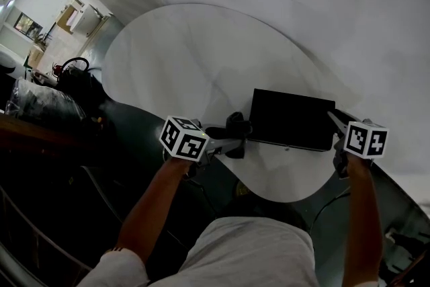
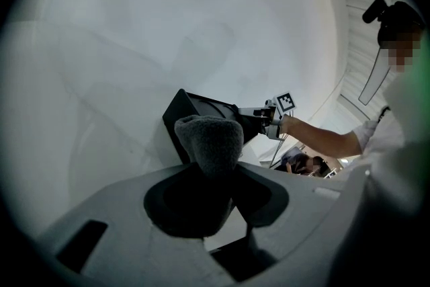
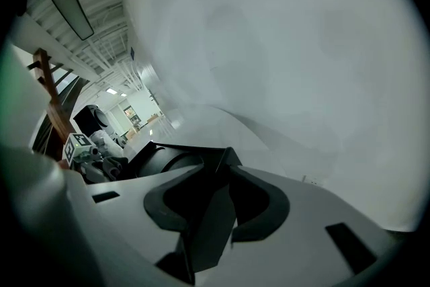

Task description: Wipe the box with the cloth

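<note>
The black box [image 1: 292, 119] lies flat on the white table [image 1: 188, 50], long axis left-right. The left gripper [image 1: 234, 134] pinches the grey cloth [image 2: 209, 141] at its left end; the right gripper [image 1: 336, 121] apparently clamps its right corner.

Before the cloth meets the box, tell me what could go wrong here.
1. The right gripper pinches the box by just one corner, so a sideways push from the cloth may swing it or pull it free.
2. The box lies near the table's rim; a hard stroke could slide it towards the edge.
3. Only a short wad of cloth sticks out of the left gripper, so its jaws might scrape the box.
</note>
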The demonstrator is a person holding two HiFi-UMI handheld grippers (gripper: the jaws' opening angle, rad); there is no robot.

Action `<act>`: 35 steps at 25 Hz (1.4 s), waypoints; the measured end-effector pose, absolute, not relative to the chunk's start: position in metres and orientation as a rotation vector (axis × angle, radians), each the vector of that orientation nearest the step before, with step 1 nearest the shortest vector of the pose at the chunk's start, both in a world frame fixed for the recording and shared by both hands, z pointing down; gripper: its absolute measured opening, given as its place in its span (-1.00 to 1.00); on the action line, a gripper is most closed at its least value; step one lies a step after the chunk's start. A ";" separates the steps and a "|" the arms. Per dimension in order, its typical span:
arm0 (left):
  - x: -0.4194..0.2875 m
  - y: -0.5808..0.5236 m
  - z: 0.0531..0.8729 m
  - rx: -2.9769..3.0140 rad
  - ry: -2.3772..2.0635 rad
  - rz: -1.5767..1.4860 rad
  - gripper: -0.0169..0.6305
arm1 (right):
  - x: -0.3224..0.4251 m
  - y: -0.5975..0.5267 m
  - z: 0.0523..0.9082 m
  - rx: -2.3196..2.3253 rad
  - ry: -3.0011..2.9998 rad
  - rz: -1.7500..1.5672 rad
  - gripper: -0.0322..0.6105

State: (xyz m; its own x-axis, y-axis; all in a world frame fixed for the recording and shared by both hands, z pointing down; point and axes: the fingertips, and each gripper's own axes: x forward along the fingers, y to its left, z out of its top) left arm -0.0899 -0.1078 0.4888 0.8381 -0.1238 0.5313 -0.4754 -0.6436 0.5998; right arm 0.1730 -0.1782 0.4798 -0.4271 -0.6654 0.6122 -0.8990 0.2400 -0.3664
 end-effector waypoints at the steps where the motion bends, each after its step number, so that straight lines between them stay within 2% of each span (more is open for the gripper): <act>1: -0.090 -0.107 0.487 2.235 -0.441 0.575 -0.59 | 0.173 -0.179 0.480 1.443 -2.189 0.987 -0.55; 8: -0.093 -0.102 0.462 2.275 -0.494 0.514 -0.59 | 0.174 -0.176 0.472 1.409 -2.173 0.887 -0.55; 15: -0.077 -0.113 0.407 2.453 -0.578 0.407 -0.59 | 0.173 -0.168 0.429 1.392 -2.301 0.762 -0.56; 24: -0.041 -0.140 0.342 2.702 -0.689 0.210 -0.59 | 0.137 -0.161 0.334 1.295 -2.613 0.387 -0.56; 35: -0.016 -0.135 0.258 2.954 -0.819 -0.066 -0.59 | 0.107 -0.128 0.235 1.288 -2.853 -0.037 -0.70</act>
